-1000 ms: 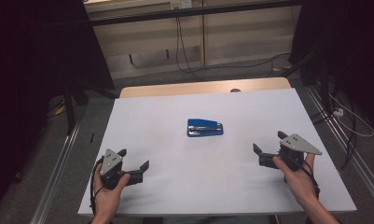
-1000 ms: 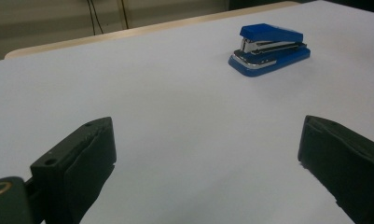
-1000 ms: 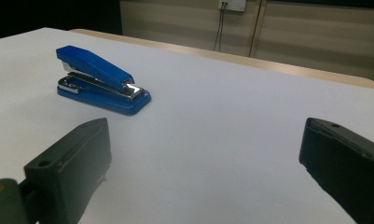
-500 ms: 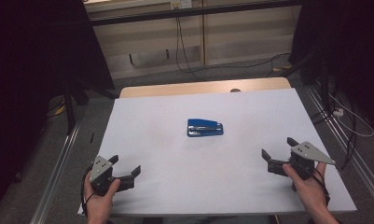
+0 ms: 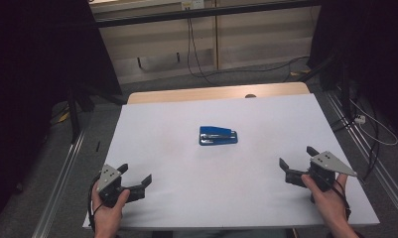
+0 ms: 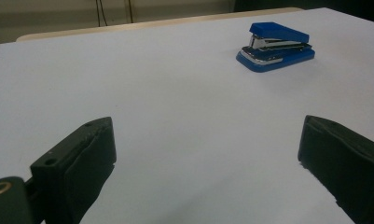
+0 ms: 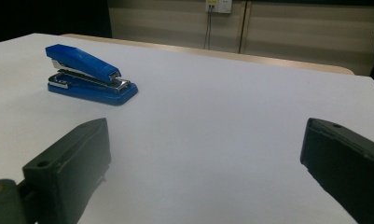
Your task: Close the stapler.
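A blue stapler (image 5: 218, 135) lies near the middle of the white table (image 5: 256, 114), lid down. In the left gripper view the stapler (image 6: 274, 47) sits far ahead at the upper right; in the right gripper view the stapler (image 7: 89, 74) is at the upper left. My left gripper (image 5: 135, 174) rests open near the table's front left corner, held by a hand, with nothing between its jaws. My right gripper (image 5: 297, 158) stands open near the front right, also empty. Both are well short of the stapler. The wide-apart black jaws frame bare table in each gripper view (image 6: 205, 161) (image 7: 205, 161).
A strip of the wooden tabletop (image 5: 186, 94) shows at the far edge of the white surface. Beyond it hang cables (image 5: 191, 44) in front of a pale wall panel. Metal rails (image 5: 62, 173) run along the floor at both sides of the table.
Both grippers have drawn back toward the table's front edge and slightly outward, away from the stapler. The stapler has not moved.
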